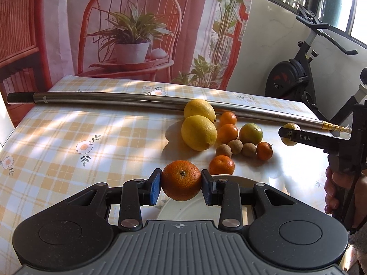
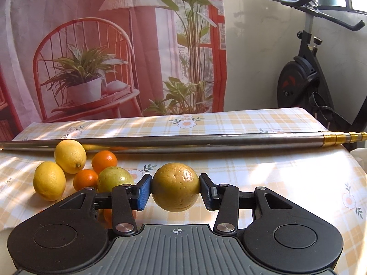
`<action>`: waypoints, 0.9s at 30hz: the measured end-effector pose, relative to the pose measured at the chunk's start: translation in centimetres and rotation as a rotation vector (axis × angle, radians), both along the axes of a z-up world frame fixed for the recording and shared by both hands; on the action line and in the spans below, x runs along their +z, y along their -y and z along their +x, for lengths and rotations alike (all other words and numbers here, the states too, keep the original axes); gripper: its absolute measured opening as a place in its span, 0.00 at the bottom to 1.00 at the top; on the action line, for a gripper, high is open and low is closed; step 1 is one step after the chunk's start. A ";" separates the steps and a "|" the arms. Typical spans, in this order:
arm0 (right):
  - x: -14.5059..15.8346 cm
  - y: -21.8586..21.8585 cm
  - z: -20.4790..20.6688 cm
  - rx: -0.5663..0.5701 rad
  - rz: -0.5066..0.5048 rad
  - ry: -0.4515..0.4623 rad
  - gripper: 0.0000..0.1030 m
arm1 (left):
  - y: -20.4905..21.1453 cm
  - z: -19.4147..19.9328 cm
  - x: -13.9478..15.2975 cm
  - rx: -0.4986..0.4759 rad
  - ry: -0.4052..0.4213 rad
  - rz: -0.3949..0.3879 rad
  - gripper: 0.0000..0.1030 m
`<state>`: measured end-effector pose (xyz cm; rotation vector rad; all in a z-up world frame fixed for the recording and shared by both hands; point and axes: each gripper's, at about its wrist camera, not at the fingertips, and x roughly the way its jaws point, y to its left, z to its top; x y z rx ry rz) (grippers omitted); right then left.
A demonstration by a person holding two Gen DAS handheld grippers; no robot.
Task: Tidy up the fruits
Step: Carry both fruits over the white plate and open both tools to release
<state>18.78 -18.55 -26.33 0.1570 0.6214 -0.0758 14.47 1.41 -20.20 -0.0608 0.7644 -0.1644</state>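
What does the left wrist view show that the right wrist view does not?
Only the left wrist view: the left gripper shut on an orange above a white plate, three small brown fruits, and the hand holding the other tool. Only the right wrist view: the right gripper shut on a yellow-green fruit, seen close. Both: two lemons, the metal pole, the checked tablecloth, the exercise bike.

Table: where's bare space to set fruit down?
Free: the checked cloth left of the lemons, below the metal pole; also the cloth right of the held yellow-green fruit. Crowded: the fruit cluster around the small brown fruits.
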 end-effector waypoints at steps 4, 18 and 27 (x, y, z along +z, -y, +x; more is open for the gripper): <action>1.5 -1.8 -2.1 0.030 0.009 0.006 0.40 | -0.2 -0.4 -0.4 0.003 -0.029 -0.029 0.37; 2.6 -7.9 -9.9 0.110 0.092 -0.018 0.40 | 0.0 -2.6 -1.2 -0.023 -0.050 -0.003 0.37; 2.2 -9.7 -13.0 0.151 0.051 -0.043 0.40 | 0.2 -3.6 -1.9 -0.046 -0.059 0.004 0.37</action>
